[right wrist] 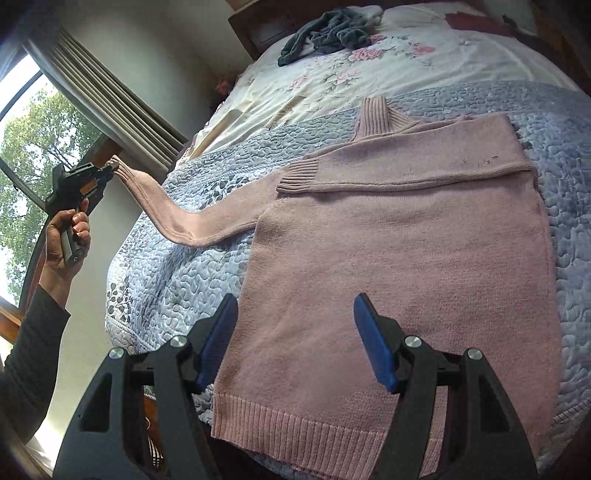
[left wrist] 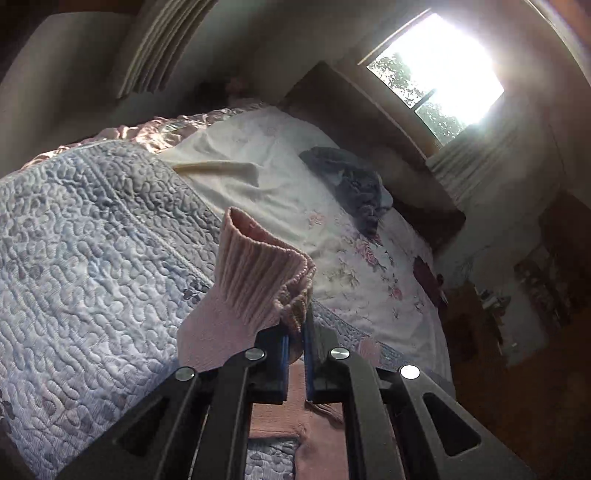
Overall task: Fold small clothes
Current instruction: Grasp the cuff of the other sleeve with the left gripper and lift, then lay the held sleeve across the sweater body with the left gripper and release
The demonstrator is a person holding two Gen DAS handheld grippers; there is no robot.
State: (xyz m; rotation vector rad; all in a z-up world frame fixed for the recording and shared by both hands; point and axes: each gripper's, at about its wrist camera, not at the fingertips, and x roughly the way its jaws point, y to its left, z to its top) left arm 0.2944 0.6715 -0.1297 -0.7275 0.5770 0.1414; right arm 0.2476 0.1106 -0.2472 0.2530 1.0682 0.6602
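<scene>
A pink knitted sweater lies flat on the quilted blue bedspread, its hem towards me. One sleeve is folded across the chest. The other sleeve is stretched out to the left and lifted off the bed. My left gripper is shut on that sleeve's ribbed cuff, held up in a person's hand; in the left wrist view the left gripper pinches the cuff between blue pads. My right gripper hovers open over the sweater's lower part, holding nothing.
A grey crumpled garment lies on the floral sheet near the wooden headboard. A window with pleated curtains is to the left. The bed edge drops off at lower left.
</scene>
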